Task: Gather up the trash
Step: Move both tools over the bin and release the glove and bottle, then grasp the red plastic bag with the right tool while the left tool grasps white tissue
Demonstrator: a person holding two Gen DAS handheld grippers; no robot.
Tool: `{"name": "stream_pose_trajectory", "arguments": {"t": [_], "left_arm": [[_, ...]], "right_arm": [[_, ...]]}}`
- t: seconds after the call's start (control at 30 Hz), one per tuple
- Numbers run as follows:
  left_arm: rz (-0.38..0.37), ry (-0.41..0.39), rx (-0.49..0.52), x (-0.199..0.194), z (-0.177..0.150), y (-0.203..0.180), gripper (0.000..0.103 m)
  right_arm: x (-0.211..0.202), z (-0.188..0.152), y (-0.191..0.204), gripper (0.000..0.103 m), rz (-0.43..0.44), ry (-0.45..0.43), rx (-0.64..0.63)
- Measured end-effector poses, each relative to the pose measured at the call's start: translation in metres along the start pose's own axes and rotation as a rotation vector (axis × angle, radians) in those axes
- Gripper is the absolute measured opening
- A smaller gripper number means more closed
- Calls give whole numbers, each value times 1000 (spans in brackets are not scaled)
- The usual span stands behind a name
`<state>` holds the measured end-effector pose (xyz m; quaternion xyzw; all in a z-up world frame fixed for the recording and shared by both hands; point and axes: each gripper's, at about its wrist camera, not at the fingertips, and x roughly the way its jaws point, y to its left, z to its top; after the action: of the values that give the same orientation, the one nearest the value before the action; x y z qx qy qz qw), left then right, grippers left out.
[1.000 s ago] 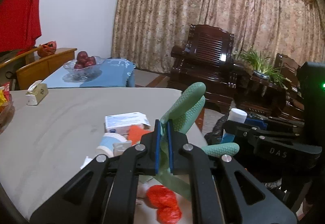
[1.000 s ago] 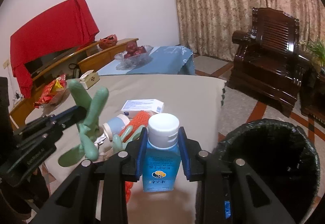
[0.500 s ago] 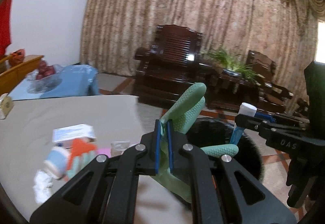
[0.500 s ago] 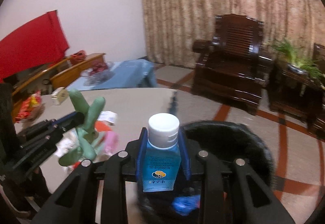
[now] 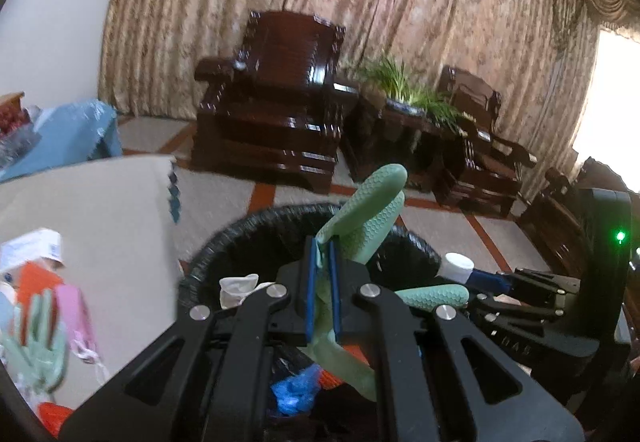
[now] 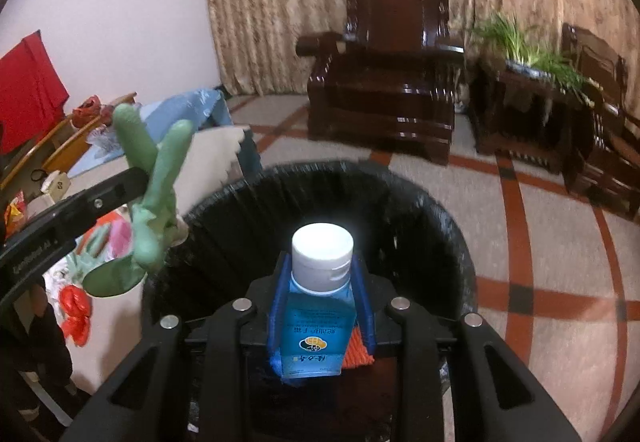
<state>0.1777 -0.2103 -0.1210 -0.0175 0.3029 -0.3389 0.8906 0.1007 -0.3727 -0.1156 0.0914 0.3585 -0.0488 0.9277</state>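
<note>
My left gripper (image 5: 321, 254) is shut on a green rubber glove (image 5: 366, 209) and holds it over the black-lined trash bin (image 5: 224, 242). The glove also shows in the right wrist view (image 6: 154, 197), at the bin's left rim. My right gripper (image 6: 322, 274) is shut on a blue bottle with a white cap (image 6: 316, 318) and holds it above the bin's (image 6: 452, 226) opening. Its white cap shows in the left wrist view (image 5: 458, 266). Blue and orange trash (image 5: 296, 388) lies inside the bin.
The beige table (image 5: 100, 209) is to the left with another green glove (image 5: 38, 342), a pink item (image 5: 76, 318), a white box (image 5: 34, 248) and red netting (image 6: 74, 308). Dark wooden armchairs (image 6: 384, 65) and a plant stand (image 6: 528, 81) are beyond the bin.
Both grippers have swung right, from over the table to over the trash bin. Each keeps hold of its item.
</note>
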Motion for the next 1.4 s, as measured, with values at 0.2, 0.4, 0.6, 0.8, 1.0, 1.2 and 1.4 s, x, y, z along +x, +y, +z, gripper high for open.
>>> {"name": "stream_pose_trajectory", "arguments": {"t": [0.2, 0.4, 0.6, 0.8, 1.0, 1.2, 1.4], "left_arm": [[-32, 80, -22, 34, -13, 9, 18], [-17, 78, -35, 27, -18, 20, 46], [72, 11, -36, -15, -10, 41, 78], [238, -55, -30, -86, -13, 77, 90], [391, -76, -53, -146, -25, 114, 91], [495, -86, -99, -190, -36, 145, 91], [560, -78, -138, -214, -57, 165, 91]], "right_arm": [[29, -21, -7, 32, -12, 68, 9], [19, -30, -13, 58, -48, 52, 26], [-8, -18, -8, 95, -74, -38, 57], [-22, -3, 40, 97, -4, -89, 4], [-24, 2, 109, 97, 108, -119, -101], [-19, -2, 171, 97, 196, -123, -177], [-13, -15, 220, 97, 256, -117, -251]]}}
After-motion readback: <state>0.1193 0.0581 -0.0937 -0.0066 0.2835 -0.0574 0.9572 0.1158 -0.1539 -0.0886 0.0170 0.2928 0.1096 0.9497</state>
